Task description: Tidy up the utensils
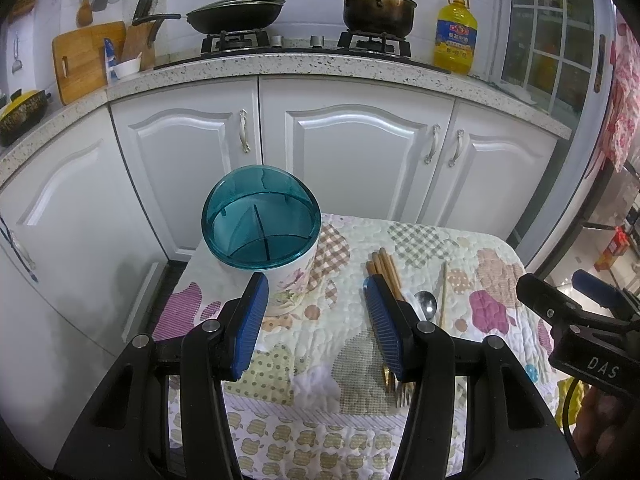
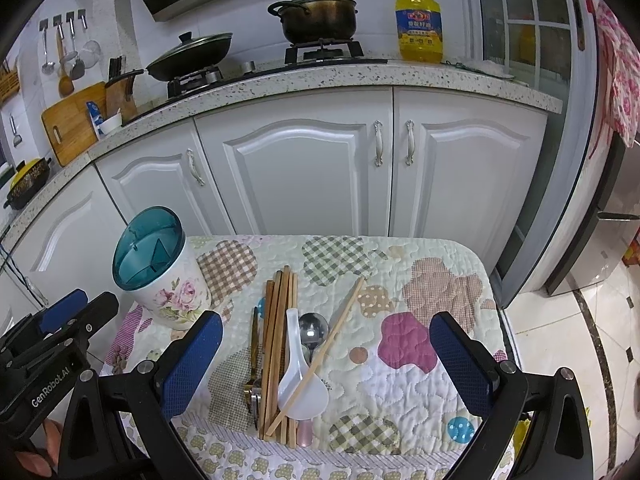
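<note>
Looking along your left gripper (image 1: 316, 320), you see its two blue pads (image 1: 250, 326) spread wide apart with nothing between them. Your gripper hangs over a small table with a patchwork cloth (image 1: 460, 248). A white pot with pink flowers (image 1: 286, 288) stands upright on the cloth, just past the left pad. Its blue-green top (image 1: 260, 220) is see-through and has dividers inside. A bunch of brown chopsticks (image 1: 384, 268) lies flat on the cloth behind the right pad. A shiny metal spoon (image 1: 426, 304) and one pale stick (image 1: 443, 294) lie just beside them. Gold fork tips (image 1: 398, 386) peek out under the right pad. Your other gripper (image 1: 576, 312) shows at the right edge.

Looking along your right gripper (image 2: 326, 364), its blue pads (image 2: 192, 364) are also far apart and hold nothing. Here the whole pile shows between them, lying on the cloth (image 2: 440, 392). The brown chopsticks (image 2: 280, 344) lie side by side. A white soup spoon (image 2: 300, 384) lies on their right side, touching them. One pale stick (image 2: 320, 360) lies tilted across the white spoon. The metal spoon (image 2: 312, 330) sits behind the white one. The gold fork (image 2: 253, 360) lies on the left of the chopsticks. The flower pot (image 2: 172, 288) stands well to the left of the pile, with none of these things in it. Your left gripper (image 2: 60, 320) shows at the left edge, near the pot.
</note>
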Available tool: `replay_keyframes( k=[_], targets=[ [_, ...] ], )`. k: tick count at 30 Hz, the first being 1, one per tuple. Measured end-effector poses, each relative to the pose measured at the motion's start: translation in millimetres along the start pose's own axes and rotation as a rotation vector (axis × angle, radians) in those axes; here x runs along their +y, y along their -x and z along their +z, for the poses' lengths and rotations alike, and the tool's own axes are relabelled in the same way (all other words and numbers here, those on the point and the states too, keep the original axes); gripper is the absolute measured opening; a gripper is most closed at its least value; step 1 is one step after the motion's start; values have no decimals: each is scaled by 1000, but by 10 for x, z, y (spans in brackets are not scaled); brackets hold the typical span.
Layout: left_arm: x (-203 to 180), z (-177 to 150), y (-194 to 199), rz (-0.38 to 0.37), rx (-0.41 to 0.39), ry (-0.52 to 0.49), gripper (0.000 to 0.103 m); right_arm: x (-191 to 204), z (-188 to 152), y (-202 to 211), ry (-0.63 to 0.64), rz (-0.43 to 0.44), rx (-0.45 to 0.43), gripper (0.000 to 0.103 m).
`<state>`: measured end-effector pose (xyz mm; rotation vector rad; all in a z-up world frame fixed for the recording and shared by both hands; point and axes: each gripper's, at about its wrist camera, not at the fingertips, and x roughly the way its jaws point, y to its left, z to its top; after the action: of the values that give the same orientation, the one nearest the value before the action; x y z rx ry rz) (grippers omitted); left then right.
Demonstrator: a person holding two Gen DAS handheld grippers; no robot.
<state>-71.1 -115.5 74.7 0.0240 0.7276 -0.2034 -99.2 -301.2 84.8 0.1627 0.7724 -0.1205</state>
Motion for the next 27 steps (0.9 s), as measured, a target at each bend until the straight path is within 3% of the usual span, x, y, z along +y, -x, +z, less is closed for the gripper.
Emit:
replay_keyframes(
  k=[27],
  targets=[
    [-40, -60, -216, -29, 45, 12, 51, -25, -7, -148, 13, -10, 34, 103]
  ],
)
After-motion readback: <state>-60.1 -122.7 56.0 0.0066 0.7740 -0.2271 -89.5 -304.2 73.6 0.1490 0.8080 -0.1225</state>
